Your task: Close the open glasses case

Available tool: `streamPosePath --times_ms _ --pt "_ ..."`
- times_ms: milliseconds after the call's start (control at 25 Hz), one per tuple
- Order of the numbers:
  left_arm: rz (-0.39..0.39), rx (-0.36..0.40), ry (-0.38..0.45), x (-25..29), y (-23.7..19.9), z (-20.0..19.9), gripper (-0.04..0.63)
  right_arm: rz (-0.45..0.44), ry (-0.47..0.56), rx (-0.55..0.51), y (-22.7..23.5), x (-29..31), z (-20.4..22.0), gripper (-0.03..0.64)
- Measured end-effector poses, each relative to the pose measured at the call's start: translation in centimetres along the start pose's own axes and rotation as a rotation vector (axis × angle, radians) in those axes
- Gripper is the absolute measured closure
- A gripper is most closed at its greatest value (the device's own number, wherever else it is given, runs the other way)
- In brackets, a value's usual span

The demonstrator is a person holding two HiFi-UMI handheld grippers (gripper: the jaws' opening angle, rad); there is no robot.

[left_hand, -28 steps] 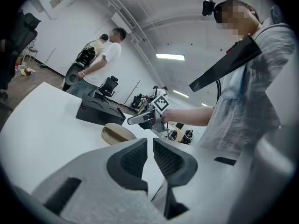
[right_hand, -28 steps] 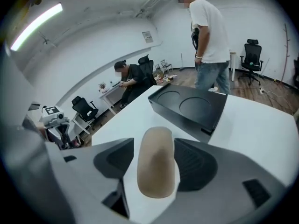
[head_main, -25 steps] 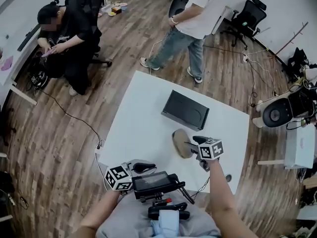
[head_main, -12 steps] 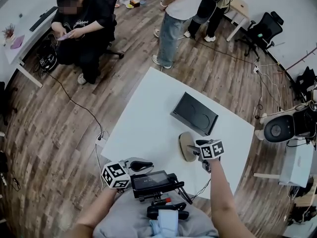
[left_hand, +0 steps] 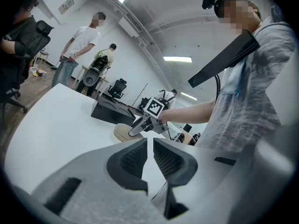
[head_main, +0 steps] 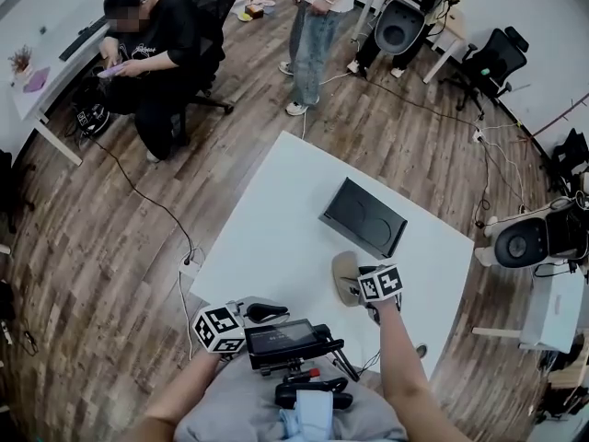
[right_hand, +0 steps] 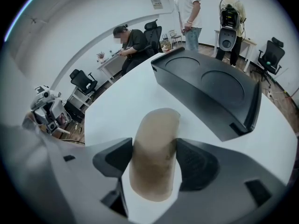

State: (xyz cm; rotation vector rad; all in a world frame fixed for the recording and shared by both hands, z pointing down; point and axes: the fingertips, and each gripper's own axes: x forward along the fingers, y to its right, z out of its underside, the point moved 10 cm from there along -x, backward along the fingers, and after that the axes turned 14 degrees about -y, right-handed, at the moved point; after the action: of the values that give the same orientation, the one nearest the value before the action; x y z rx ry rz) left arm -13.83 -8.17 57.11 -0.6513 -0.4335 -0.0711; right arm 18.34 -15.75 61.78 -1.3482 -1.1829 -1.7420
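Observation:
The tan glasses case (head_main: 344,273) lies on the white table (head_main: 267,228), its lid down as far as I can see. My right gripper (head_main: 357,291) points steeply down over its near end. In the right gripper view the case (right_hand: 156,143) sits between the pads of the right gripper (right_hand: 154,160); the jaws are opening and stand close at both sides without a clear squeeze. My left gripper (head_main: 276,311) rests at the table's near edge. In the left gripper view the left gripper (left_hand: 150,146) has its pads almost together, holding nothing, and it looks at the case (left_hand: 120,131).
A black box (head_main: 363,217) with two round recesses lies just beyond the case. A seated person (head_main: 147,53) and a standing person (head_main: 313,17) are on the wooden floor past the table's far edge, with office chairs around.
My right gripper has sunk and tilted further down over the case. The left gripper has stayed put. The standing person has walked farther from the table.

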Motion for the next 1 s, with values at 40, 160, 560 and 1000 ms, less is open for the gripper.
streamPosePath --times_ms 40,160,560,1000 --pt "0.0 0.001 0.001 0.0 -0.1 -0.1 0.543 0.001 0.0 0.0 0.0 0.0 0.0 0.348" --pt "0.002 0.008 -0.001 0.0 -0.2 -0.2 0.543 0.001 0.002 0.003 0.0 0.1 0.0 0.347" --pt "0.011 0.026 -0.029 0.7 -0.8 -0.1 0.543 -0.009 0.002 0.005 0.5 0.5 0.0 0.344" --pt "0.005 0.046 -0.033 1.4 -1.2 -1.1 0.543 0.001 0.019 -0.01 1.1 0.5 0.0 0.342"
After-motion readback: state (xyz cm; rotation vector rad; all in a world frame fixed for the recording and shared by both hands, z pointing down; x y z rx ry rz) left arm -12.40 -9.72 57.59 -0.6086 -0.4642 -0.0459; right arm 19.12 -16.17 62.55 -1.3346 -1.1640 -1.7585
